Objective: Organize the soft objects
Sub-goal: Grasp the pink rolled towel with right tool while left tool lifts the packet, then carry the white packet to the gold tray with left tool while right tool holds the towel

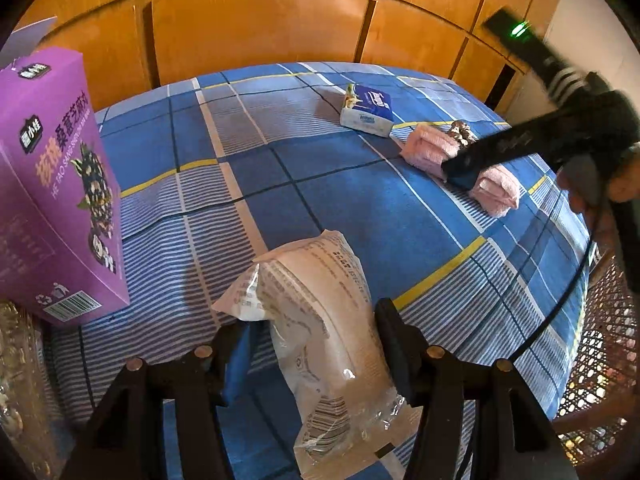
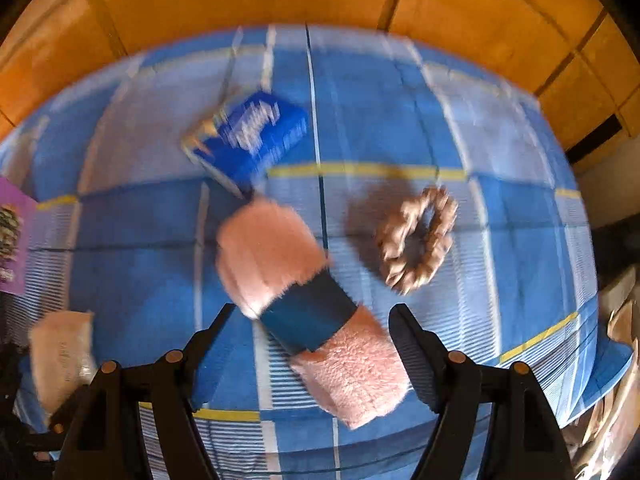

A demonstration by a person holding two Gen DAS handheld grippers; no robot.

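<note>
Right wrist, pink towel (image 2: 320, 312) between right gripper (image 2: 312, 320) fingers

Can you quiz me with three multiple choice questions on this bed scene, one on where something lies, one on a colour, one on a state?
1. Where does the scrunchie lie in the right wrist view?
A. right of the pink towel roll
B. on the tissue pack
C. inside the purple box

2. What colour is the band around the pink towel roll?
A. yellow
B. dark blue
C. white

3. How does the left gripper stand?
A. open over bare sheet
B. shut on the scrunchie
C. shut on the plastic-wrapped packet

Answers: 1 A, it sits on the sheet beside the roll, apart from it. 2 B, a dark blue sleeve wraps its middle. 3 C, both jaws press the packet's sides.
</note>
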